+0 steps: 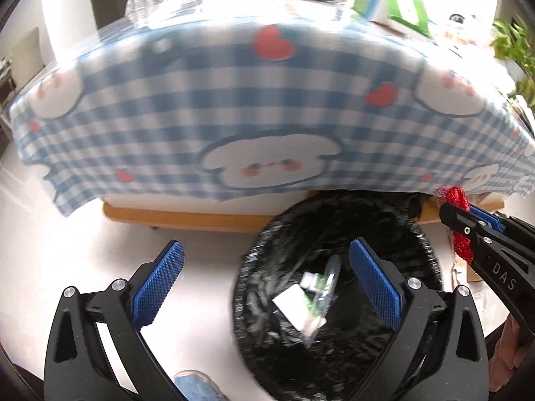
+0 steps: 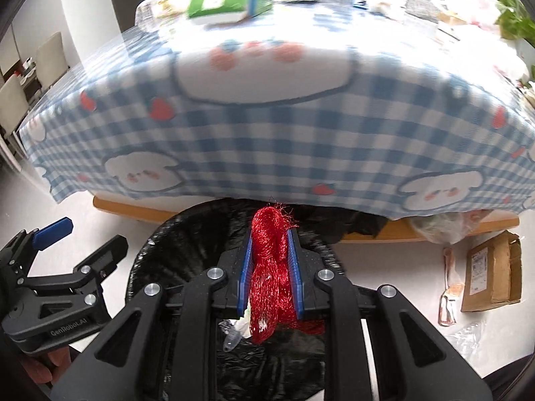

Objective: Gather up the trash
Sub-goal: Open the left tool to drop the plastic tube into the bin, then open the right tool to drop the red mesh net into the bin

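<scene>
Blue-and-white checked cloth fills the far half of both views: one worktop, draped to its edge, its far end cluttered with a green-and-white carton. Near us, tucked partly under that edge, stands one bin lined with a black bag, and we are right over its mouth.

We count two grippers. The left gripper hangs with its jaws spread wide and nothing between them; white and green scraps and a clear plastic piece lie in the bag below it, so we judge its load is already in. The right gripper has its jaws clamped on one bundle of red mesh netting, which pokes out past the tips and dangles below over the liner.

So the step in hand, as we read it, is the drop of that red netting. The next move calls for the right jaws to part while they sit squarely above the opening, not over the rim. Netting may snag on the ribbed pads, so a small shake could be needed.

On the floor to the right, we count one brown cardboard package, one pinkish wrapper just left of it, and a crumpled clear film nearer us. They look like further pickings. Something blue and transparent lies beside the left gripper; we cannot tell what.
</scene>
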`<action>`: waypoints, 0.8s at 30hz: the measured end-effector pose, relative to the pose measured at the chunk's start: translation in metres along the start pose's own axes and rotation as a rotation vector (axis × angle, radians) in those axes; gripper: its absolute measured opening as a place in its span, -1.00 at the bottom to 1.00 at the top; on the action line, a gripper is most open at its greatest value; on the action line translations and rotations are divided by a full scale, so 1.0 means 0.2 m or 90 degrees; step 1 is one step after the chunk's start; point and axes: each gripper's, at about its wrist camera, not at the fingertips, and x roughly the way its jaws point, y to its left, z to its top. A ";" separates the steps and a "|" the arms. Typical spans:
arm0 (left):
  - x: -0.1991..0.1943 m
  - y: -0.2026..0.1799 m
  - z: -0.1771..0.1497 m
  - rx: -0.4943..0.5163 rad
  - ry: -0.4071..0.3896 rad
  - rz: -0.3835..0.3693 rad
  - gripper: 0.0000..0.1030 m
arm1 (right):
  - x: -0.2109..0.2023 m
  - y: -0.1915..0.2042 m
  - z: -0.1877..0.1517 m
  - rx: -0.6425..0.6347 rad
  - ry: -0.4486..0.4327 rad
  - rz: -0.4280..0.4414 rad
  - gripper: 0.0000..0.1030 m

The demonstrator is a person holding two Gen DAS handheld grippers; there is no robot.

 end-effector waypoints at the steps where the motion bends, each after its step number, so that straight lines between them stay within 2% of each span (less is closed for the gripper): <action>1: 0.00 0.03 0.00 -0.004 0.003 0.002 0.89 | 0.01 0.03 0.00 -0.006 0.003 0.001 -0.64; 8: 0.05 0.20 -0.04 -0.026 0.018 0.021 0.89 | 0.09 0.14 -0.01 -0.011 0.014 -0.002 -0.62; 24: 0.13 0.34 -0.10 -0.038 0.026 0.038 0.88 | 0.29 0.23 -0.10 -0.027 0.048 -0.025 -0.61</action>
